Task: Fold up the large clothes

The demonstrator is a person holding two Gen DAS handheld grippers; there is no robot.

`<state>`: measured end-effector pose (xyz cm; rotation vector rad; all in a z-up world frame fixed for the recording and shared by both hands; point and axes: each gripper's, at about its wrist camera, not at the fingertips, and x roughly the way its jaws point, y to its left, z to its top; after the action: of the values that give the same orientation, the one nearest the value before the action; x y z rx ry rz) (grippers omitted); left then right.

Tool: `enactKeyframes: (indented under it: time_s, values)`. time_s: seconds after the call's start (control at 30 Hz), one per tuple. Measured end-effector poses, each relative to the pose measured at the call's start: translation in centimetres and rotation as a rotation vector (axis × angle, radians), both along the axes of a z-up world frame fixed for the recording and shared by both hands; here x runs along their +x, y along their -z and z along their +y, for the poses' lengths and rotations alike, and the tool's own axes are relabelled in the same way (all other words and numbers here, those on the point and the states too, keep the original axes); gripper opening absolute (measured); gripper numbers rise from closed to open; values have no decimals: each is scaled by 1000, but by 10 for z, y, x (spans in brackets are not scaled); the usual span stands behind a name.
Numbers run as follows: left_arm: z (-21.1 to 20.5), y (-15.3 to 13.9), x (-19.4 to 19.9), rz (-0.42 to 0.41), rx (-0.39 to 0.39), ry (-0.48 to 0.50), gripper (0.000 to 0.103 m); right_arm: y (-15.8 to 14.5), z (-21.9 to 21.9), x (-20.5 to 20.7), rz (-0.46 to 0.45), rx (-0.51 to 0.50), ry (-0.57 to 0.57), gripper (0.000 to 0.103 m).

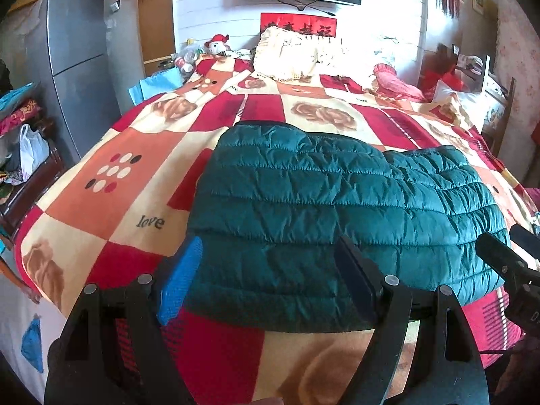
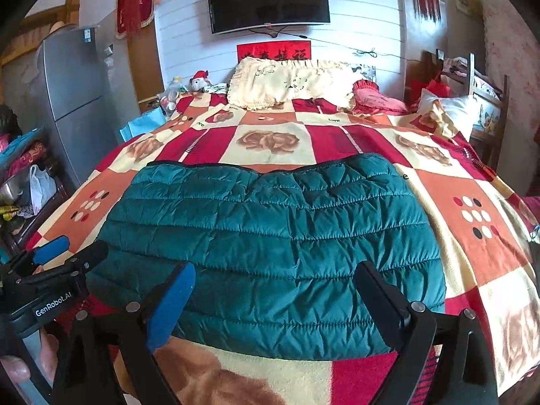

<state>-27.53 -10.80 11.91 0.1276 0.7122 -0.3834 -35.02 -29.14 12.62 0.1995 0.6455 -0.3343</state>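
A dark teal quilted puffer jacket (image 1: 337, 209) lies folded into a wide rectangle on the patterned bed blanket (image 1: 111, 182). It also shows in the right wrist view (image 2: 270, 233). My left gripper (image 1: 266, 276) is open and empty, its fingers spread just above the jacket's near left edge. My right gripper (image 2: 273, 303) is open and empty over the jacket's near edge. The right gripper also shows at the right border of the left wrist view (image 1: 509, 246). The left gripper also shows at the left of the right wrist view (image 2: 71, 248).
The bed blanket (image 2: 472, 236) has red, orange and cream squares. Cream pillows (image 2: 290, 81) and a red pillow (image 2: 374, 98) lie at the far end. A grey fridge (image 1: 74, 54) and cluttered shelves (image 1: 23, 155) stand left. A TV (image 2: 270, 0) hangs on the wall.
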Motion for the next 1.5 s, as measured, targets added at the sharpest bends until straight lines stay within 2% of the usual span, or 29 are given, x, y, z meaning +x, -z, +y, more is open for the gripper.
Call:
enactKeyframes:
  time_s: [0.67, 1.5]
  values:
    - [-5, 8, 5, 15, 6, 7, 81, 10, -13, 5, 4, 55, 11, 96]
    - [-8, 11, 7, 24, 11, 15, 81, 15, -10, 17, 28, 49, -8, 96]
